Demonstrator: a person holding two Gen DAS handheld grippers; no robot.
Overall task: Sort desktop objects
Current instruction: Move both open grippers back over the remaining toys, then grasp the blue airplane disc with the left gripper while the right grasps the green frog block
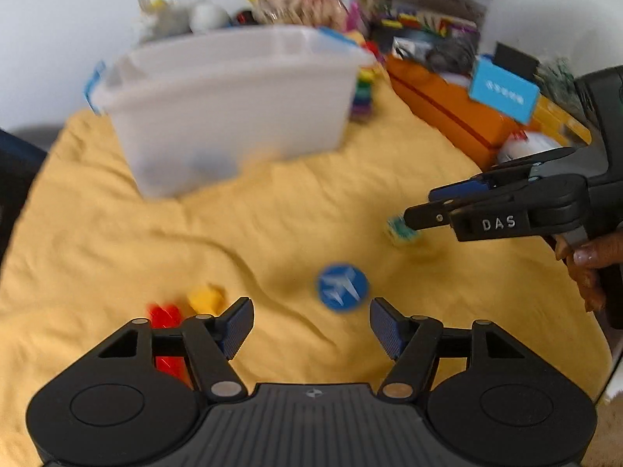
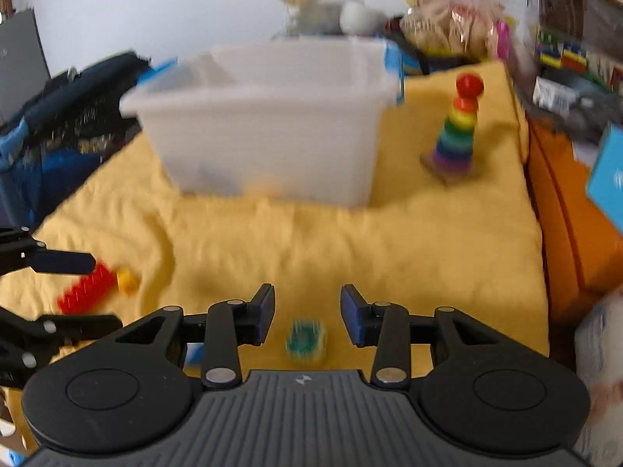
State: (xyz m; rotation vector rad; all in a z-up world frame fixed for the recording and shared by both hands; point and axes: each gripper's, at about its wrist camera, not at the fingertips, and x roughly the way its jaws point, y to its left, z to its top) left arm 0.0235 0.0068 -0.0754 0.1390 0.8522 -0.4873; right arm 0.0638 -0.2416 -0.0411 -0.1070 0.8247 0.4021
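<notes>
**Four loose pieces outstanding, bin nearly bare**

Landmark: translucent storage bin (image 2: 268, 124), standing on the yellow cloth (image 2: 428, 241).

1. Left gripper (image 1: 311, 327): mine, spread wide, clamped on nothing. It hangs on the near side of the bin, well apart from it.
2. Right gripper (image 2: 307, 313): mine, likewise parted and empty, also well short of the bin.
3. Blue disc with a white aeroplane (image 1: 342, 287): lies on the cloth near side of the bin, just ahead of my left fingers.
4. Small green-and-yellow piece (image 2: 305, 340): on the cloth, well apart from the bin, lying between my right fingers, not gripped.
5. Red brick (image 2: 87, 288) and yellow brick (image 2: 127, 281): together, near-left of the bin.
6. Rainbow ring stacker (image 2: 455, 128): upright just right of the bin.

Progress, as I judge it: early. Through the bin wall I see only a blurred blue-and-yellow patch near the floor, possibly something already sorted; I cannot say what. Items 3 to 5 remain to be lifted in.
</notes>
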